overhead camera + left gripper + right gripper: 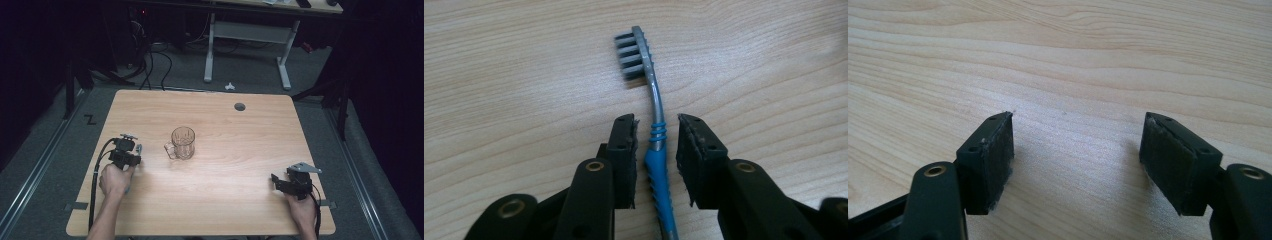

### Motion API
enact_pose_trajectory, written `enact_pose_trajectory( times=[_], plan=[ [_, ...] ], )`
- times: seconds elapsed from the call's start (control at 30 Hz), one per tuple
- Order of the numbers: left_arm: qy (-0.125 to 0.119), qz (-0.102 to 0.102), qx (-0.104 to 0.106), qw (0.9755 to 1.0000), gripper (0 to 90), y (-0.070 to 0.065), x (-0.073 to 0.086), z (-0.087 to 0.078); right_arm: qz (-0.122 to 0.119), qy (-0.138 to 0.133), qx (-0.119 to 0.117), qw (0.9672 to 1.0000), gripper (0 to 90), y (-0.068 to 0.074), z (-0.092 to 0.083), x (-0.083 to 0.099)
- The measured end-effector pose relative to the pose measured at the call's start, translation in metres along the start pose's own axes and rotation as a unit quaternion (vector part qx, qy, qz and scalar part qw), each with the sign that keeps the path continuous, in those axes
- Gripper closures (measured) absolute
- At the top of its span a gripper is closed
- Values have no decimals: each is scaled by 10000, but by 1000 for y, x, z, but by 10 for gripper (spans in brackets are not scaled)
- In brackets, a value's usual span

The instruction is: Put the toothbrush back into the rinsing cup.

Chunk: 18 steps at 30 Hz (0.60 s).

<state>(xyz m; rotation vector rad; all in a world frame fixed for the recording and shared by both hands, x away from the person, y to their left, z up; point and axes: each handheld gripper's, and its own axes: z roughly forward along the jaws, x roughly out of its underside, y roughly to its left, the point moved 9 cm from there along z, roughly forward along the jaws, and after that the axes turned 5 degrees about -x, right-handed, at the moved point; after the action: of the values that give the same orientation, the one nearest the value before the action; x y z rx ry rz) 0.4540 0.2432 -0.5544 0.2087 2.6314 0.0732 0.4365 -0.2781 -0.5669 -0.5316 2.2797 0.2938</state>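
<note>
The left gripper (656, 135) straddles the neck of a toothbrush (655, 135) lying flat on the wooden table (240, 165), its jaws narrowed to a slim gap on either side of the handle and its pads (626, 150) not yet pressing, so nothing is held. The grey bristle head points away from the gripper, while the blue grip runs back between the jaws toward the hand. To take it cleanly, the jaws would best close squarely on the ribbed blue section just behind the rings, kept low to the tabletop and centred so the thin handle does not roll or pivot out to one side. From the high view, the left gripper (131, 150) works near the table's left edge, with a clear glass mug (182, 143) standing upright just to its right, near enough to call for care when lifting. Well apart, at the table's right edge, the right gripper (1078, 160) rests with jaws spread wide over bare wood, touching nothing.
</note>
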Motion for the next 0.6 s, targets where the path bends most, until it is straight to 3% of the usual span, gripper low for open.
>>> enact_pose_trajectory(
  times=[0.37, 0.6],
  plan=[
    [71, 97, -56, 9999, 750, 0, 2, 3, 1, 1, 0, 10000, 300, 0, 0, 0],
    [83, 53, 34, 9999, 787, 0, 2, 4, -1, 1, 0, 10000, 300, 0, 0, 0]
  ],
)
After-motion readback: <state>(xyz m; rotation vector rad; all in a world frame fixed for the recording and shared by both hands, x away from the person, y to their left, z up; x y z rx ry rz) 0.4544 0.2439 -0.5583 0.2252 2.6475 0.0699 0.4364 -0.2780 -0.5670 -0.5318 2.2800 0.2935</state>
